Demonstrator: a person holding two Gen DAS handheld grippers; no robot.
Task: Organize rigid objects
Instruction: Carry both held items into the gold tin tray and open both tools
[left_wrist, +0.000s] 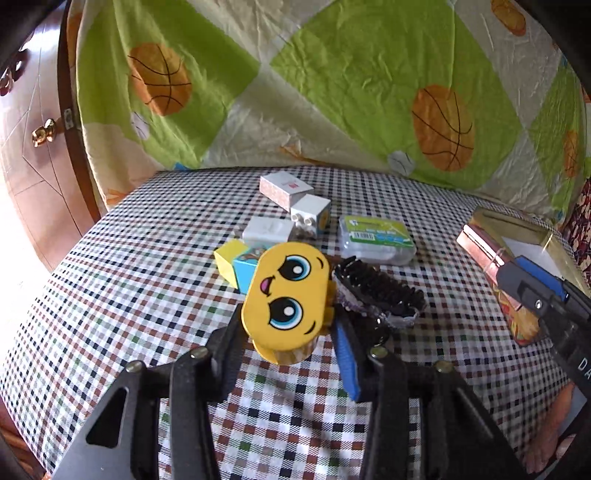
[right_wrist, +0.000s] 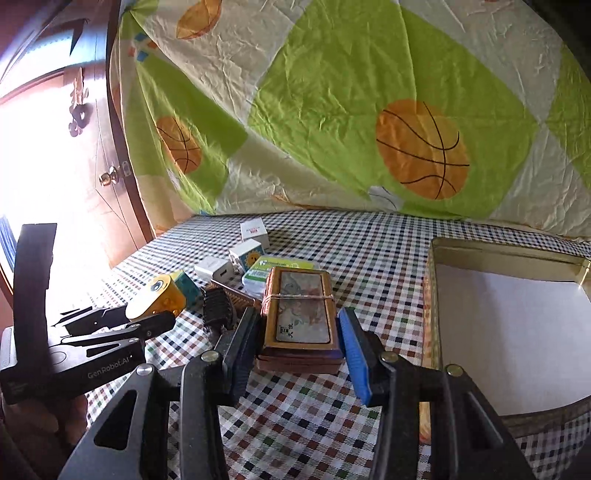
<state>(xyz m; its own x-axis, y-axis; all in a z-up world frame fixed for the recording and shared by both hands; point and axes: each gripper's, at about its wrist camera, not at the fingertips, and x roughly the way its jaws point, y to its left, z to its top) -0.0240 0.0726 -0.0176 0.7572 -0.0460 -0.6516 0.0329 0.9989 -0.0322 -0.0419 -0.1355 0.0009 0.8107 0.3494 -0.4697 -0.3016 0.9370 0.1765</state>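
A yellow toy block with a cartoon face (left_wrist: 286, 295) is lifted off the checked tablecloth, and my left gripper (left_wrist: 288, 319) is shut on its sides. The right wrist view shows the same block (right_wrist: 155, 299) at the left. My right gripper (right_wrist: 300, 315) is shut on a brown bundle of flat cards tied with a band (right_wrist: 301, 317), held just above the cloth. The left wrist view shows that bundle (left_wrist: 487, 254) at the right, next to an open gold tin (left_wrist: 517, 221). The tin (right_wrist: 436, 295) holds only a white liner.
On the cloth lie a white carton (left_wrist: 282, 188), a white studded brick (left_wrist: 310, 216), a white charger (left_wrist: 266, 229), a yellow and blue cube (left_wrist: 232, 264), a clear box with a green label (left_wrist: 375, 240) and a black comb (left_wrist: 376, 291). A basketball-print quilt (left_wrist: 332, 92) hangs behind; a wooden door (left_wrist: 37, 147) stands at the left.
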